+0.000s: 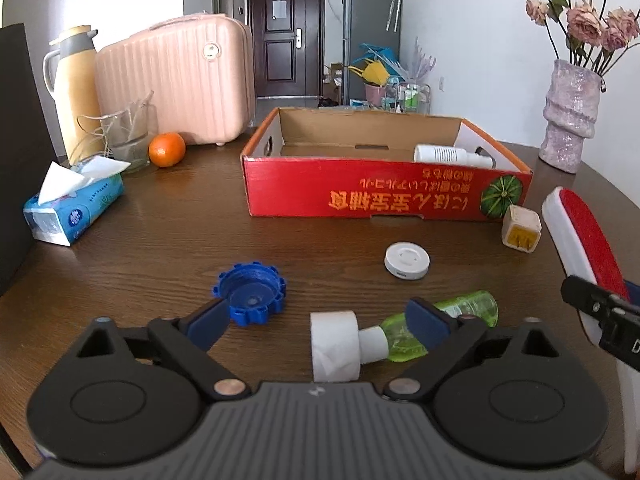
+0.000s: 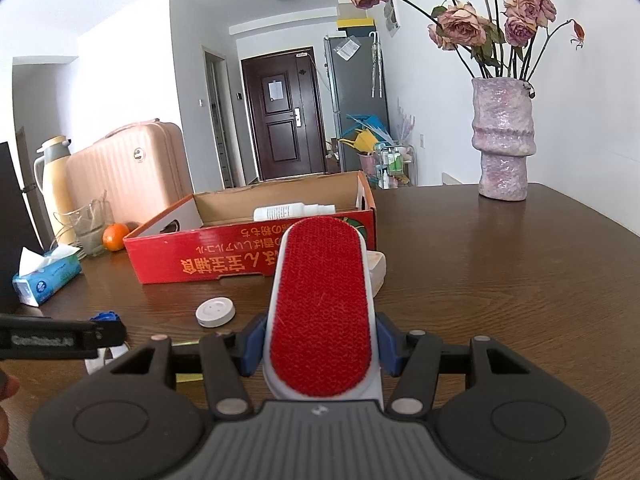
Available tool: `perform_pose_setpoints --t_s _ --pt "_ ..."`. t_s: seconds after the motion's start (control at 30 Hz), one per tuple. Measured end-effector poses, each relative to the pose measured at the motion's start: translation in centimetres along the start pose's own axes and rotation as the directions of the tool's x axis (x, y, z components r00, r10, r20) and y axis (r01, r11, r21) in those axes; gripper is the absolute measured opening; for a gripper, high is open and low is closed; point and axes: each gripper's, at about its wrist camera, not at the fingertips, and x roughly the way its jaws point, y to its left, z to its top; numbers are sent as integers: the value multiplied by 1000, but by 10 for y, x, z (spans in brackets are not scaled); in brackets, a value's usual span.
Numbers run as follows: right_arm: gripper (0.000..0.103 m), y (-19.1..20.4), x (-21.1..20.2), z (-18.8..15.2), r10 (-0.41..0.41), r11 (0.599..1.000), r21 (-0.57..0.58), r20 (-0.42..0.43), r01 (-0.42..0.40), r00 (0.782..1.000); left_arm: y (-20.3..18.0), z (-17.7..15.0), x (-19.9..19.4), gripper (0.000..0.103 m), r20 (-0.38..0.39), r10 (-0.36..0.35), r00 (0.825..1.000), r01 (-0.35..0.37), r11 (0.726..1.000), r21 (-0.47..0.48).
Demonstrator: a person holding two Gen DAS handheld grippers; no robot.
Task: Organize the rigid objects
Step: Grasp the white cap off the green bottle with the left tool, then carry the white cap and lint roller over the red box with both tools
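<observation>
Behind lint brush [image 2: 320,304] | beige block [image 2: 378,270] mostly hidden | right claw [image 2: 320,354] clamps brush

Two bottles [image 1: 440,322] [image 1: 452,155]; one box [image 1: 384,196]; one brush [image 2: 320,316]; one orange [image 1: 167,149].

Glossy wood table [image 1: 160,248], fuzzy brush [image 2: 320,304].

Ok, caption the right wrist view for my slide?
Right gripper holding a red lint brush above the table, facing the red cardboard box.
</observation>
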Motion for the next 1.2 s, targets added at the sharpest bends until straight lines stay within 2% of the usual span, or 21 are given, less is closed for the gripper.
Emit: perform_pose_setpoints --t_s 0.03,0.2,0.27,0.3,0.33,0.63,1.03,1.2 --pt "55 0 0 0 2 1000 -1 0 -2 1000 1 -1 1 80 -7 -2 1000 2 1000 -4" --pt "55 0 0 -1 3 1000 -2 0 -3 1000 7 -2 6 56 -26 -29 999 29 999 -32" --pt "55 0 1 -1 2 1000 -3 -1 -2 1000 7 -3 7 41 -34 -48 998 47 998 -34" --pt "55 0 1 -1 1 1000 -4 -2 -1 1000 8 -3 7 28 -40 -59 997 58 998 -34" --pt "55 0 2 -1 0 1000 -5 -3 0 1000 8 -3 8 25 -45 -69 997 68 997 -36" --pt "55 0 2 -2 0 1000 -5 0 0 1000 12 -5 2 25 -23 -77 997 76 996 -41" --pt "55 1 0 0 0 1000 -7 7 0 1000 17 -8 -12 25 47 -10 999 11 1000 -17" --pt "55 1 -1 0 0 1000 -9 9 0 1000 21 -11 -1 25 -6 47 999 -47 999 -3"
